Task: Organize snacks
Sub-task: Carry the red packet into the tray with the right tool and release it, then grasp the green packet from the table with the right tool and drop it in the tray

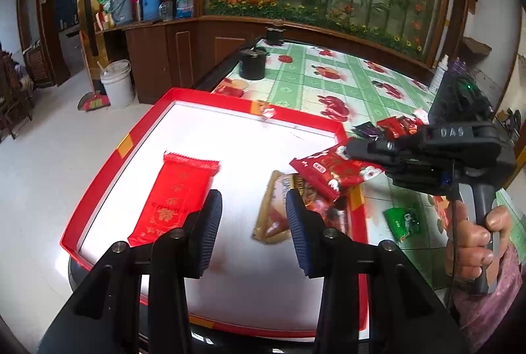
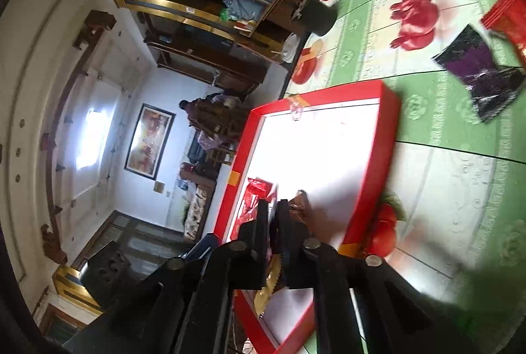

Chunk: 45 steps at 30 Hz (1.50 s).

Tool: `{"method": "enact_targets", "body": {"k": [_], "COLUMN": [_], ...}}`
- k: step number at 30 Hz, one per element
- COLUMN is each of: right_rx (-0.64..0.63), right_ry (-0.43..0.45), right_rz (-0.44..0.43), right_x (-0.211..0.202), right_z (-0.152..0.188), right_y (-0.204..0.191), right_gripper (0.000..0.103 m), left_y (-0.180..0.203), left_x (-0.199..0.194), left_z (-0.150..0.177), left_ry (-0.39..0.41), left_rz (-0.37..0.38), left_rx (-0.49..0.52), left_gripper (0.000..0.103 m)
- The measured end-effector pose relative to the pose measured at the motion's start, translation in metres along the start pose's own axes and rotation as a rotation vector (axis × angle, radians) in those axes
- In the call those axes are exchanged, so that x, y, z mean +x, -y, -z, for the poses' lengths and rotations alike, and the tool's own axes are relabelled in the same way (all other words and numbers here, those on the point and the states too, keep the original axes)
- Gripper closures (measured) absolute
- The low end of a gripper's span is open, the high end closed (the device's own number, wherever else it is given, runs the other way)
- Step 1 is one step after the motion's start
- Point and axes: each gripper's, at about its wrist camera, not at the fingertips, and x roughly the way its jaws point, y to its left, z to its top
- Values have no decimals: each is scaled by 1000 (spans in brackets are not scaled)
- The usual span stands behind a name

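**Inspector A:** Fingers status?

**Inspector B:** Right gripper (image 1: 361, 153) clamps a red snack packet (image 1: 332, 171) above the red tray's (image 1: 98, 186) right rim, long axis across it. Left gripper (image 1: 253, 232) hangs open, empty, nearer the tan packet (image 1: 273, 209).

The right gripper (image 2: 272, 222) pinches a snack packet (image 2: 274, 232) at lower centre, above the red tray (image 2: 374, 176). A purple packet (image 2: 480, 71) lies on the bench (image 2: 443, 189), upper right.

- My left gripper (image 1: 253, 229) has black arms, round silver screws and ribbed blue pads (image 1: 210, 225).
- My right gripper (image 1: 365, 150) is black, stamped "DAS", trailing a thin black cable.
- My right hand (image 1: 473, 245) is bare, with a pink patterned sleeve.
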Motion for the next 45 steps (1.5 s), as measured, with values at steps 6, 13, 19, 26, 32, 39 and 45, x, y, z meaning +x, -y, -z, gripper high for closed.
{"method": "enact_targets", "body": {"k": [6,13,19,26,32,39,45], "right_rx": [-28,-333,-493,-729,-648,-531,-615], "right_ry": [85,-44,-160,-188,-116,7,-76], "right_rz": [82,328,509,749,763,600,547], "right_x": [-43,-71,-38,-12,-20,-34,21], "right_z": [0,35,58,95,82,59,66], "right_y": [6,-11,-18,-24,-20,-41,-78], "right_gripper": [67,39,25,35,71,72,72], "left_y": [18,8,8,-8,-15,-42,-62], "left_x": [-5,10,5,9,5,-3,-11], "left_z": [-5,-9,-7,-5,-2,0,4], "left_ry": [15,-23,-20,-31,-23,-1,18], "left_rz": [29,0,17,21,45,17,-14], "left_rx": [53,-4,2,-42,-46,-87,-125], "left_gripper": [64,64,64,64,64,64,64]}}
